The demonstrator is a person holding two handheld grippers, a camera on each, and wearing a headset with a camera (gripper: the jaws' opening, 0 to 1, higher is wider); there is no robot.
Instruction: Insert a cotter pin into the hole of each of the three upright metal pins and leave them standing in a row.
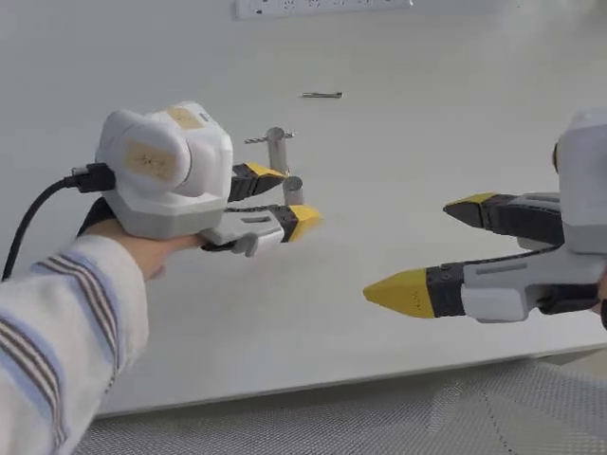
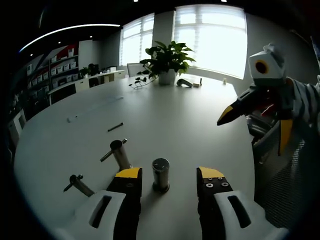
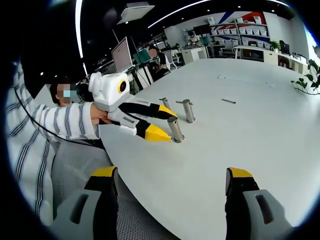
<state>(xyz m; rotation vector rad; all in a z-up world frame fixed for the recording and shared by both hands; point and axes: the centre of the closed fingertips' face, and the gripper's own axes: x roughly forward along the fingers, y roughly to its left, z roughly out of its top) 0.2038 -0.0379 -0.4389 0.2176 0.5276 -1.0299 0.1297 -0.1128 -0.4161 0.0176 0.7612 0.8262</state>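
Three upright metal pins stand on the white table [image 1: 398, 142]. The nearest pin [image 1: 292, 190] [image 2: 160, 174] [image 3: 175, 129] has no cotter pin and stands between the jaws of my left gripper [image 1: 289, 197] [image 2: 170, 172] [image 3: 150, 122], which is open and not touching it. The middle pin [image 1: 276, 147] [image 2: 119, 152] [image 3: 188, 110] carries a cotter pin through its top. So does the far pin [image 2: 80, 184] [image 3: 165, 103]. A loose cotter pin [image 1: 322, 95] [image 2: 115, 127] [image 3: 229, 101] lies flat beyond them. My right gripper [image 1: 422, 248] [image 3: 171, 173] [image 2: 250, 105] hangs open and empty off to the right.
A power strip [image 1: 322, 8] lies at the table's far edge. A potted plant [image 2: 167, 60] stands far across the table. The table's front edge [image 1: 379, 374] runs just below the grippers, with grey floor under it.
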